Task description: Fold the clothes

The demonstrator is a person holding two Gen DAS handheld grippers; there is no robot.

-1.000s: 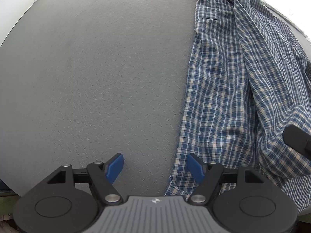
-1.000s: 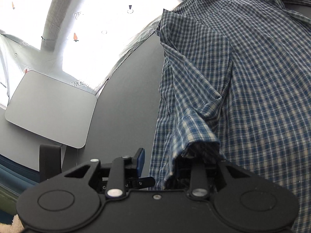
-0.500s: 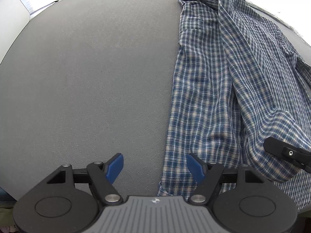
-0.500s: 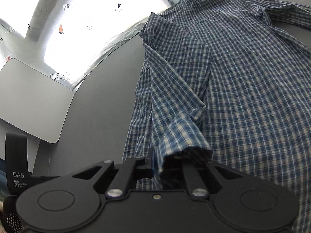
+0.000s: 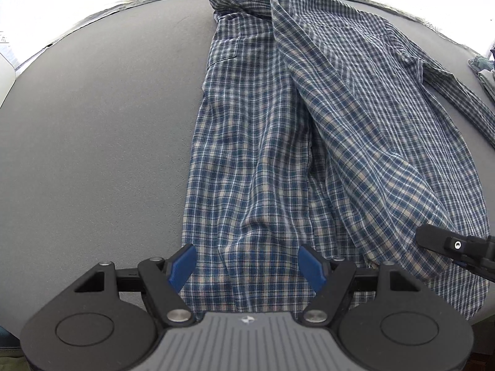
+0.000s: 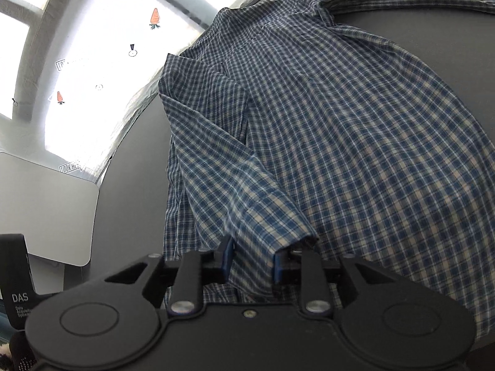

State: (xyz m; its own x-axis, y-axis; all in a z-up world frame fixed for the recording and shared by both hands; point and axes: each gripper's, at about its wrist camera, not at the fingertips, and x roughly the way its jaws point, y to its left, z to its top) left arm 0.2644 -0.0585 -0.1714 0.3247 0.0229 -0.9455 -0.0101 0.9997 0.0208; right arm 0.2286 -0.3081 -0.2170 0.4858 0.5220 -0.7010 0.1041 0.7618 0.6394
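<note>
A blue and white checked shirt [image 5: 309,130] lies spread on the grey bench [image 5: 92,123], its collar at the far edge and its hem toward the near edge. The left tongs [image 5: 247,267] hang over the hem end of the shirt with their blue pads wide apart and nothing between them; the shirt's left edge runs just inside the left pad, so the cloth fills the gap below without being touched. The right tongs [image 6: 252,262] have the cuff end of a sleeve [image 6: 247,210] between their blue pads, folded across the body of the shirt; their jaws are opening at this moment, and whether the pads still press the cloth I cannot tell, since the sleeve drapes over them. The left wrist view shows the chest pocket [image 5: 225,49], the long fold running down the middle of the shirt, the other sleeve trailing off to the right, and the black tip of the right tongs at the right edge. The right wrist view alone shows the bright sheet with small carrot pictures [image 6: 154,18] beyond the bench, a pale grey board [image 6: 46,210] at the left, and a black part marked DAS [image 6: 18,293].
</note>
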